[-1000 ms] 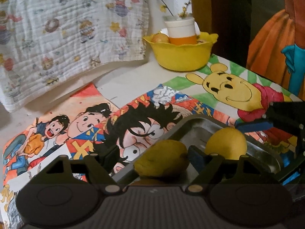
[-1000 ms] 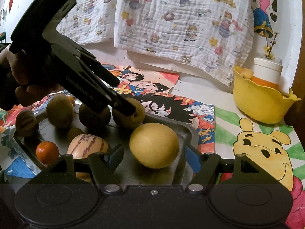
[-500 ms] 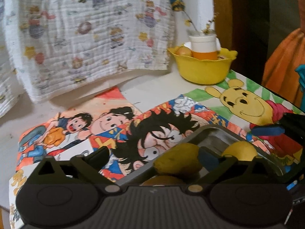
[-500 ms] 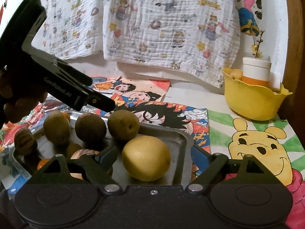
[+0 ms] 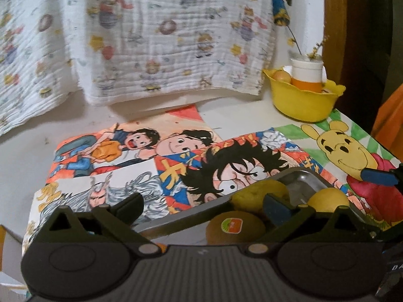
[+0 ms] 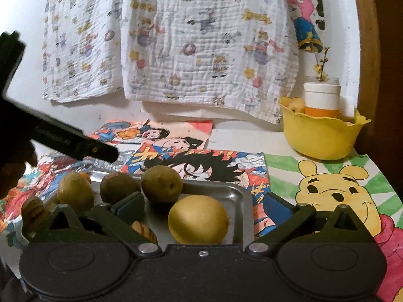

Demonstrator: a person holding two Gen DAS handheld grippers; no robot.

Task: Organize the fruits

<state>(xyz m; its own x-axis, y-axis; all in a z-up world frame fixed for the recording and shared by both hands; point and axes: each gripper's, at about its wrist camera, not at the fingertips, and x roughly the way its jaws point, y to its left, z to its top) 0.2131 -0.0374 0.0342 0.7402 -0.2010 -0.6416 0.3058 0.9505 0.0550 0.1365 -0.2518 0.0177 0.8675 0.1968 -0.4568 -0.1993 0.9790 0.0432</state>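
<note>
The right hand-held gripper (image 6: 202,207) hangs low over the near right end of the metal tray (image 6: 236,193), its jaws spread wide and grasping nothing; between them lies one yellow pear (image 6: 198,219), its long axis roughly left to right, just beside the tray's right rim; past that rim the surface (image 6: 239,139) is covered by cartoon drawings. In the tray behind the pear, three brown kiwis (image 6: 161,187) stand in a row running left; at the tray's near left edge two striped fruits (image 6: 34,212) show in part, and a bit of something orange peeps out behind the leftmost kiwi. The left hand-held gripper (image 5: 201,206) is released too, jaws wide, over the tray's far long edge; seen from the right, it is raised above the tray's left end. Farther back, one yellow bowl (image 6: 320,138) sits at the surface's far right corner, well apart from the tray, holding a white-and-orange cup (image 6: 322,99) and small fruit; printed cloths (image 6: 201,42) hang on the wall behind.
</note>
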